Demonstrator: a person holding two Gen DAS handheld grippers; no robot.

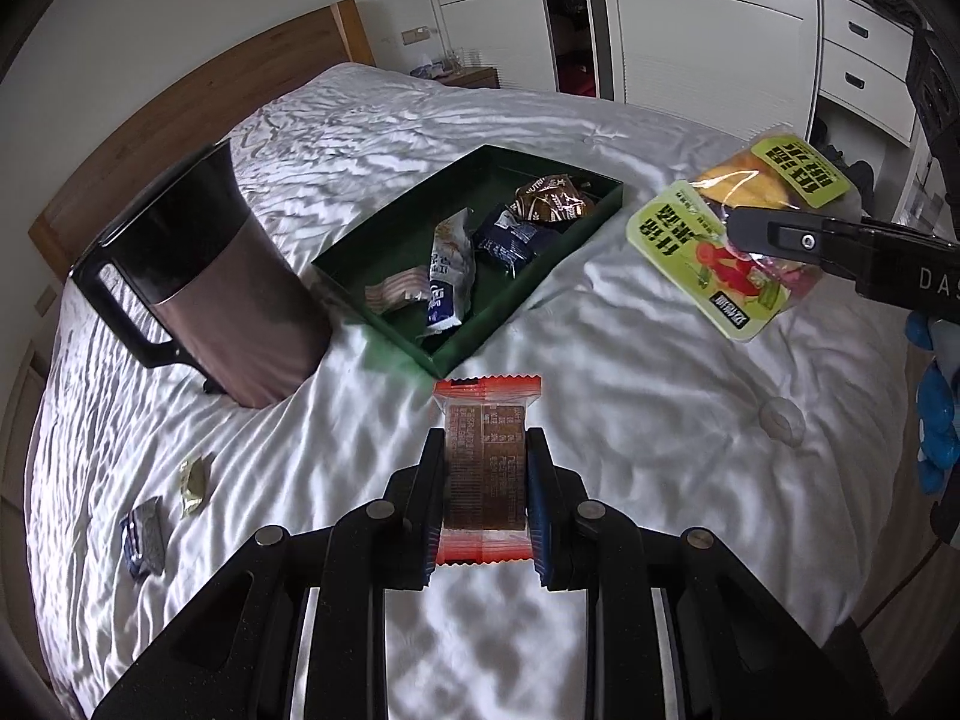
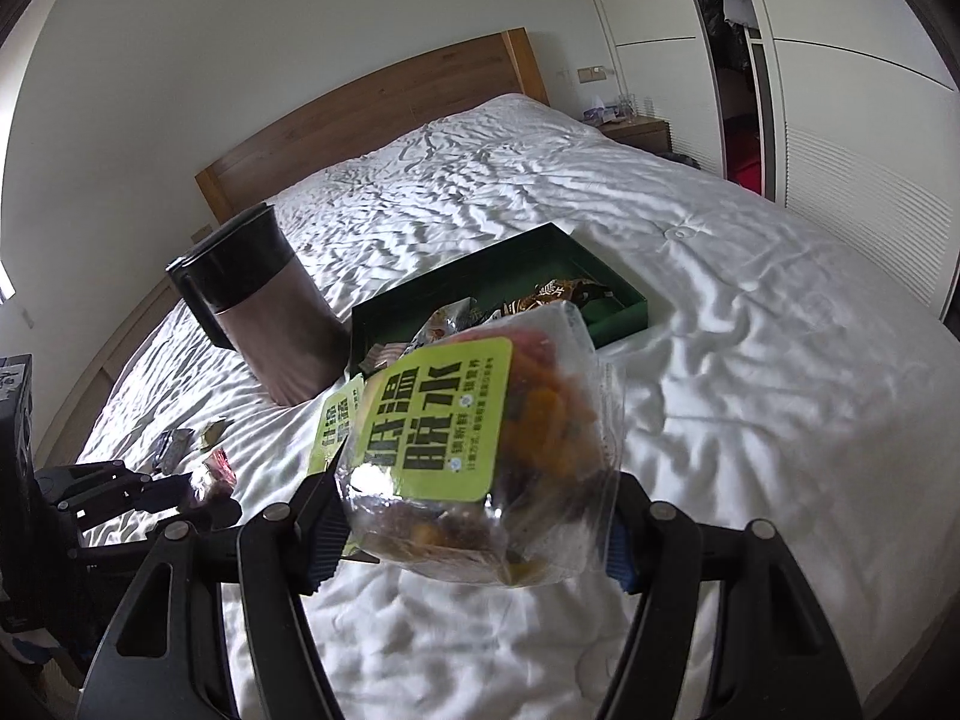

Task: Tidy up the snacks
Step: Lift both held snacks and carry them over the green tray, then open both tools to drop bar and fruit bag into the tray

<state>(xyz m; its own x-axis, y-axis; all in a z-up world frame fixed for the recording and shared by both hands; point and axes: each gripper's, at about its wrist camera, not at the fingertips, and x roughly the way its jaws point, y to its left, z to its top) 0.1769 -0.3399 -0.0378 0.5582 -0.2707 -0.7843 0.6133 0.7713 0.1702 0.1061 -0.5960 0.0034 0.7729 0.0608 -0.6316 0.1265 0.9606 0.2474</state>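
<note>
Nearest to me, the left gripper [image 1: 485,495] has its jaws closed on a small orange-edged snack packet [image 1: 486,468], pads pressing its two long sides, so the packet's long axis runs straight out along the fingers toward twelve o'clock. It is held clear above the white bed [image 1: 630,396].

Just beyond its tip, at about twelve o'clock, lies the near corner of the green tray [image 1: 384,264], which stretches away diagonally toward one o'clock and already holds several wrapped snacks [image 1: 510,237]. At ten o'clock stands a dark jug [image 1: 210,276], beside the tray but apart from it.

At two o'clock the right gripper [image 2: 474,540] holds a clear bag with green labels [image 2: 456,432]; its jaws are clamped on the bag's lower part, and the bag hangs in the air to the right of the tray.

I judge the left hand nearer: its packet points at the tray's near end. Two small wrappers [image 1: 144,534] lie loose at eight o'clock.
</note>
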